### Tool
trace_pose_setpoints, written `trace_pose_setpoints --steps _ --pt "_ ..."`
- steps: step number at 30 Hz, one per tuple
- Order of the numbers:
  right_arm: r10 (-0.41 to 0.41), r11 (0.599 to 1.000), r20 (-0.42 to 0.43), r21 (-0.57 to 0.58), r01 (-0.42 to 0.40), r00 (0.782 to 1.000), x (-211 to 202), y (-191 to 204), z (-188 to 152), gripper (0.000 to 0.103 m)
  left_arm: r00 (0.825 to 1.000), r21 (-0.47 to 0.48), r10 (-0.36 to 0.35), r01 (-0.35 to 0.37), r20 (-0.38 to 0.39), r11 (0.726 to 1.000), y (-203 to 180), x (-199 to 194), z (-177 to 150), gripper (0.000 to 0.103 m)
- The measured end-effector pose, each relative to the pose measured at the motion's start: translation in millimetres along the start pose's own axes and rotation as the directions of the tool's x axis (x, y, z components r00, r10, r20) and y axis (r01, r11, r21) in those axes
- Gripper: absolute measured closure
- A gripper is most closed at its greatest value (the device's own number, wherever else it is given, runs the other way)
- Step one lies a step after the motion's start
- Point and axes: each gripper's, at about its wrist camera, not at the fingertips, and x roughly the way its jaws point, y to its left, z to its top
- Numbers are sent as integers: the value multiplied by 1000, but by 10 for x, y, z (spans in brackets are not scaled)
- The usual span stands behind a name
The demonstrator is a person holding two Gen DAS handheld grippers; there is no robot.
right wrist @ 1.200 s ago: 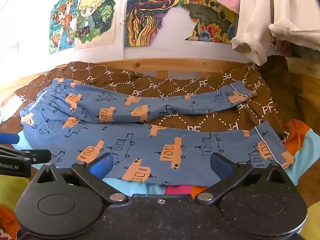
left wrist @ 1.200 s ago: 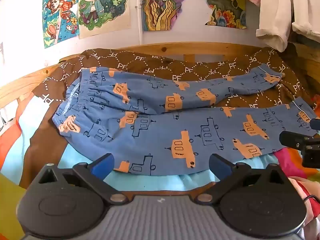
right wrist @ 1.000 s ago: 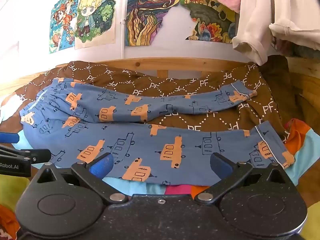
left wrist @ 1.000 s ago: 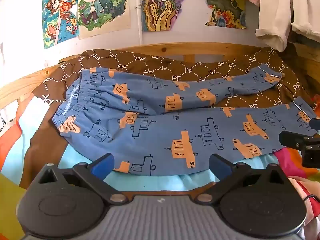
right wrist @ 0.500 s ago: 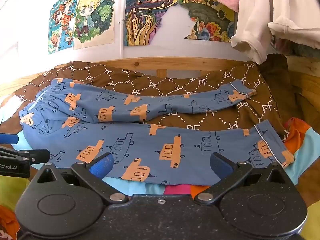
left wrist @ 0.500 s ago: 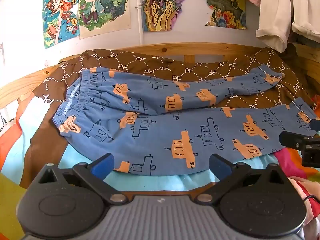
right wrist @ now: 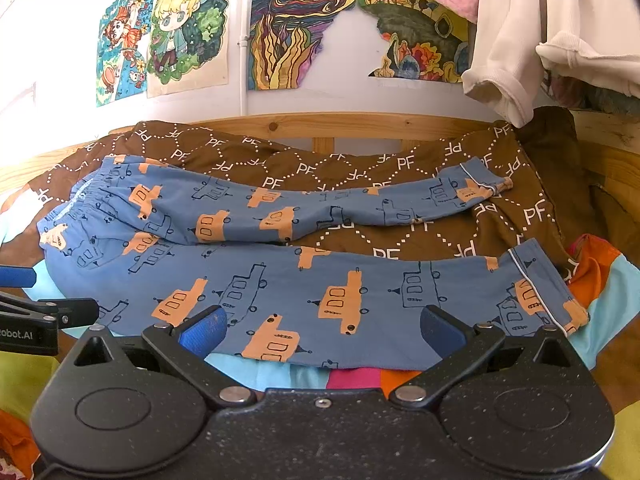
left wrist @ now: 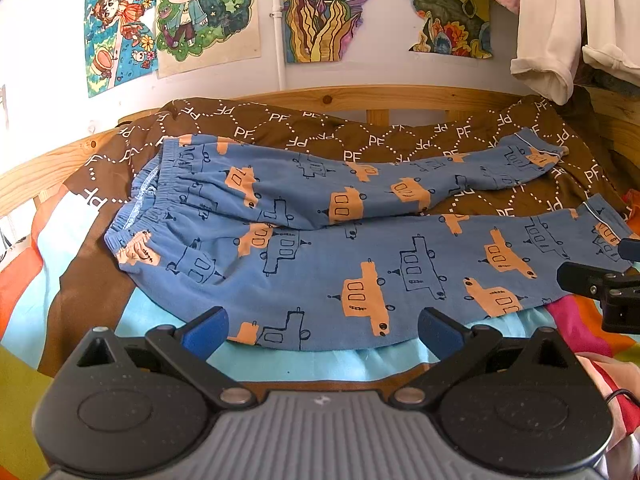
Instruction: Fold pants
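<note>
Blue pants [left wrist: 320, 248] printed with orange and outlined vehicles lie spread flat on the bed, waistband at the left, both legs running right with a gap between them. They also show in the right wrist view [right wrist: 300, 280]. My left gripper [left wrist: 322, 328] is open and empty, hovering at the near edge of the near leg, toward the waistband side. My right gripper [right wrist: 324, 330] is open and empty at the near edge of the near leg, toward the cuff [right wrist: 540, 292]. Each gripper shows at the edge of the other's view.
A brown blanket [left wrist: 400, 132] with white "PF" print lies under the pants, over a multicoloured sheet [right wrist: 600, 280]. A wooden bed rail [left wrist: 380, 98] runs along the wall behind. Drawings hang on the wall; white and pink clothes [right wrist: 520, 40] hang at the upper right.
</note>
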Motion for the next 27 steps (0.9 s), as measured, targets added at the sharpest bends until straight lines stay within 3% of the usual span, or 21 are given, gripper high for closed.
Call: trace_pose_setpoints --steps 27 --pt "-1 1000 -1 0 1 1000 -1 1 4 1 1000 -4 -3 3 -5 1000 6 -1 -7 0"
